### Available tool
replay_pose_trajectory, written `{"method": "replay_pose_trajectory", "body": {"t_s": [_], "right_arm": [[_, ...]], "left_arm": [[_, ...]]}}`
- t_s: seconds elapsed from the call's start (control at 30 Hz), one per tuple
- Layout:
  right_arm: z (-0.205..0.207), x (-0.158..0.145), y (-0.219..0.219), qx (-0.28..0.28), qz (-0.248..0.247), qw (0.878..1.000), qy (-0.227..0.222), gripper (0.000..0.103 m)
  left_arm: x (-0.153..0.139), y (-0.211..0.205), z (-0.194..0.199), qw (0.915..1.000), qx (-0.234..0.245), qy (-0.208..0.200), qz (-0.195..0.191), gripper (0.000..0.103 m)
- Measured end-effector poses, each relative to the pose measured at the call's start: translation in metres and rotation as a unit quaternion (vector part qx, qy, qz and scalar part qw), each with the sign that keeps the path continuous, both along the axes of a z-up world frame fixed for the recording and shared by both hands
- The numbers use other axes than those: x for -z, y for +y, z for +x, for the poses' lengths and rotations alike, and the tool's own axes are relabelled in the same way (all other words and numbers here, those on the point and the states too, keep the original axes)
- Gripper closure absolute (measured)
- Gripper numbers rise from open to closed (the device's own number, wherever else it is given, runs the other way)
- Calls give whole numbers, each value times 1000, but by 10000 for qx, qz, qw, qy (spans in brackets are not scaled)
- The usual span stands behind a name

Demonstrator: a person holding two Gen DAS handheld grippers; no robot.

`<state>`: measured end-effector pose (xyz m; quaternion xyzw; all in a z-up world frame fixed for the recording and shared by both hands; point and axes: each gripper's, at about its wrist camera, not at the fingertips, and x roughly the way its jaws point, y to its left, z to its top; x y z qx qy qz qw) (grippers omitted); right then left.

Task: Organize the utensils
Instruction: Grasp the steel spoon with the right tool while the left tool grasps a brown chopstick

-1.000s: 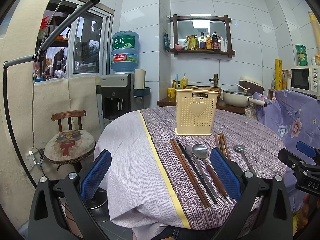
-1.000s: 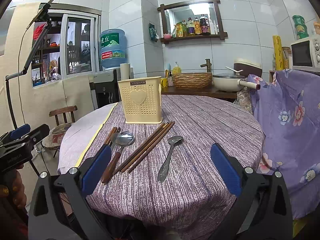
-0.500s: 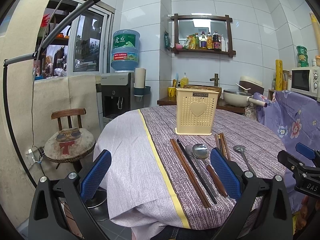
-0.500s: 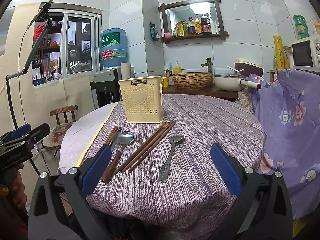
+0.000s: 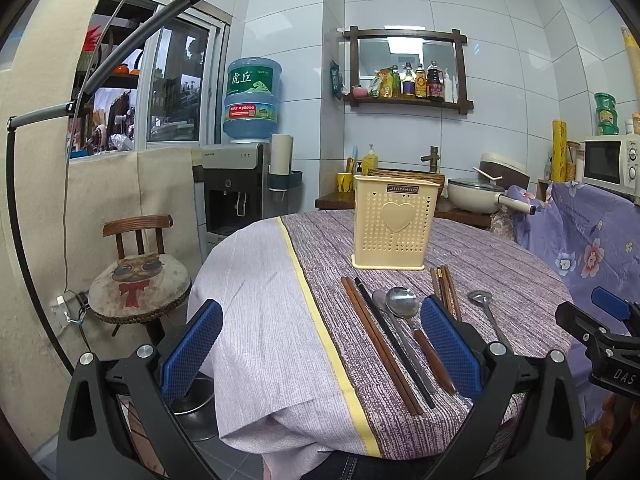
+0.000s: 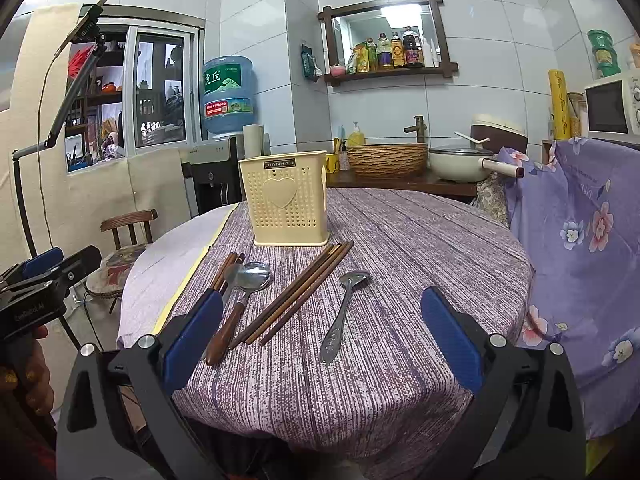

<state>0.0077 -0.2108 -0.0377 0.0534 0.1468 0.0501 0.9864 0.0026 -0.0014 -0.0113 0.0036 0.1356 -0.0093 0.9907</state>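
Observation:
A cream perforated utensil holder (image 5: 394,227) with a heart stands upright on the round table; it also shows in the right wrist view (image 6: 286,204). In front of it lie brown chopsticks (image 6: 298,294), a wooden-handled spoon (image 6: 238,302), a small metal spoon (image 6: 344,312) and more chopsticks (image 5: 380,336) at the left. My left gripper (image 5: 320,346) is open and empty, low at the table's near edge. My right gripper (image 6: 320,338) is open and empty, just short of the utensils.
The table wears a purple striped cloth (image 6: 420,248) over a pale one (image 5: 256,300). A wooden chair (image 5: 138,276) stands at the left. A floral-covered piece of furniture (image 6: 580,240) is close on the right. A counter with basket and pot (image 6: 460,162) lies behind.
Both grippers have risen or drifted only very slightly; nothing on the table has moved.

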Motion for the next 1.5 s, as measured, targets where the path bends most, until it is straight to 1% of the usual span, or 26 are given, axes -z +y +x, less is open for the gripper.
{"method": "replay_pose_trajectory", "body": {"t_s": [0.27, 0.37, 0.43, 0.5, 0.63, 0.7, 0.77, 0.9, 1.0, 1.03, 1.1, 1.13, 1.2, 1.3, 1.4, 1.5], "right_arm": [[2, 0, 0, -10, 1, 10000, 54, 5], [7, 2, 0, 27, -50, 9999, 160, 5], [16, 4, 0, 130, -153, 9992, 332, 5], [29, 6, -3, 214, -208, 9981, 538, 5], [62, 11, -18, 375, -124, 9939, 1026, 5], [78, 13, -24, 452, -111, 9909, 1265, 5], [88, 16, -25, 457, -107, 9888, 1416, 5], [104, 17, -25, 393, -174, 9859, 1618, 5], [111, 18, -24, 383, -223, 9844, 1704, 5], [113, 18, -24, 375, -235, 9839, 1729, 5], [117, 19, -24, 346, -245, 9829, 1794, 5], [119, 20, -24, 326, -244, 9824, 1825, 5], [124, 20, -22, 281, -245, 9815, 1880, 5], [132, 20, -19, 244, -293, 9800, 1951, 5], [139, 20, -17, 204, -288, 9790, 2008, 5], [145, 21, -16, 174, -262, 9784, 2044, 5]], "left_arm": [[4, 1, 1, 10000, 5, 47, -8, 5], [5, 1, 7, 9999, -20, 149, 0, 5], [4, 3, 19, 9994, -43, 337, -7, 5], [6, 3, 34, 9980, -32, 627, 21, 5], [10, 4, 61, 9946, -10, 1034, -21, 5], [11, 5, 71, 9922, -23, 1244, 35, 5], [14, 5, 83, 9893, -29, 1457, 99, 5], [15, 11, 94, 9867, -23, 1623, 63, 5], [15, 13, 104, 9831, 48, 1831, 38, 5], [16, 13, 107, 9815, 95, 1913, 32, 6], [18, 12, 116, 9784, 147, 2064, 1, 12], [19, 12, 119, 9768, 185, 2134, -36, 13], [21, 9, 126, 9729, 246, 2299, -86, 20], [24, 0, 137, 9683, 297, 2482, 0, 27], [28, -5, 147, 9650, 321, 2603, 82, 31], [31, -9, 157, 9616, 366, 2719, 61, 31]]}}
